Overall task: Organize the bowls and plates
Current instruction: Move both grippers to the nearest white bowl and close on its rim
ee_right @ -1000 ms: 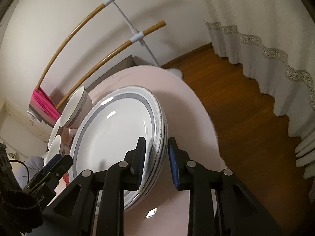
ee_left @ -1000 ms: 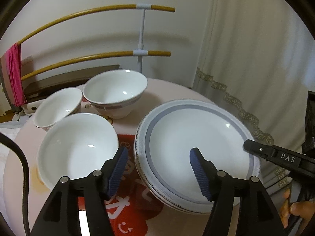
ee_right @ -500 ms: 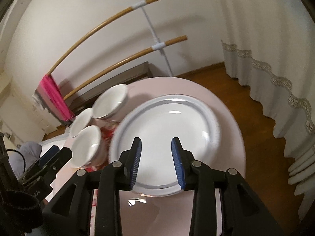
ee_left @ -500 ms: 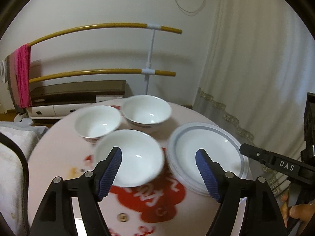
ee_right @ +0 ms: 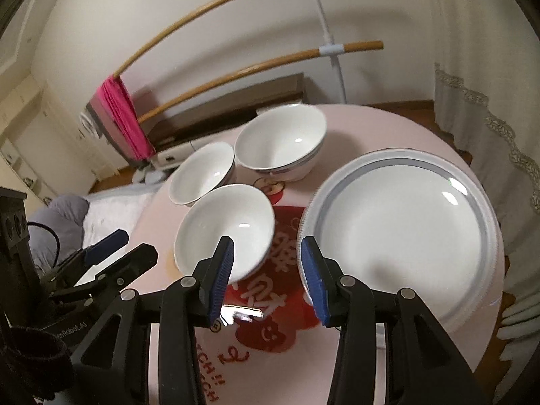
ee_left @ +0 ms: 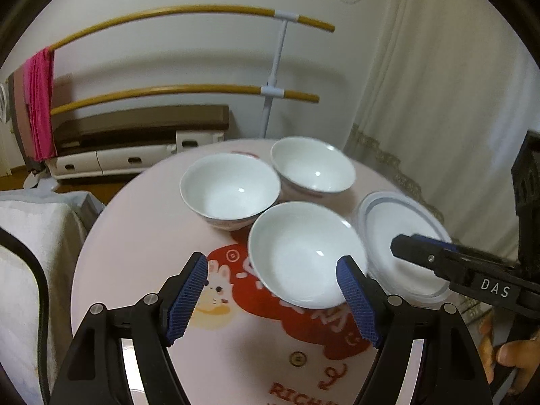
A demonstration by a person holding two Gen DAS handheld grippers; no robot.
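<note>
Left wrist view
Surface: a round pink table (ee_left: 135,253) bore a red cartoon print with a rabbit and the letters "RICH".
Room: a drying rack (ee_left: 276,67) with two wooden rails stood at the white wall, a pink cloth (ee_left: 40,101) hung on its left end, a low brown-topped cabinet (ee_left: 135,135) sat beneath it, and a lace-trimmed curtain (ee_left: 438,84) hung at right.
Bowls: three white bowls stood close together; the near bowl (ee_left: 303,253) sat on the print, the left bowl (ee_left: 231,190) and far bowl (ee_left: 312,168) behind it.
Plates: a stack of plates (ee_left: 405,243) with grey rim bands lay just right of the near bowl.
Left gripper (ee_left: 270,300): jaws spread wide, holding nothing, its right pad level with the near bowl's rim.
Right gripper (ee_left: 435,256): reached in over the plates; its gap could not be judged from here.

Right wrist view
Surface: the same pink table (ee_right: 388,128), wooden floor beyond.
Plates: the stack (ee_right: 405,229) lay at right, edges slightly blurred.
Bowls: near bowl (ee_right: 224,229), left bowl (ee_right: 202,173), far bowl (ee_right: 280,141) with a dark rim band.
Right gripper (ee_right: 266,280): jaws moderately apart, empty, over the print between near bowl and plates.
Left gripper (ee_right: 104,256): apart at left, holding nothing.
</note>
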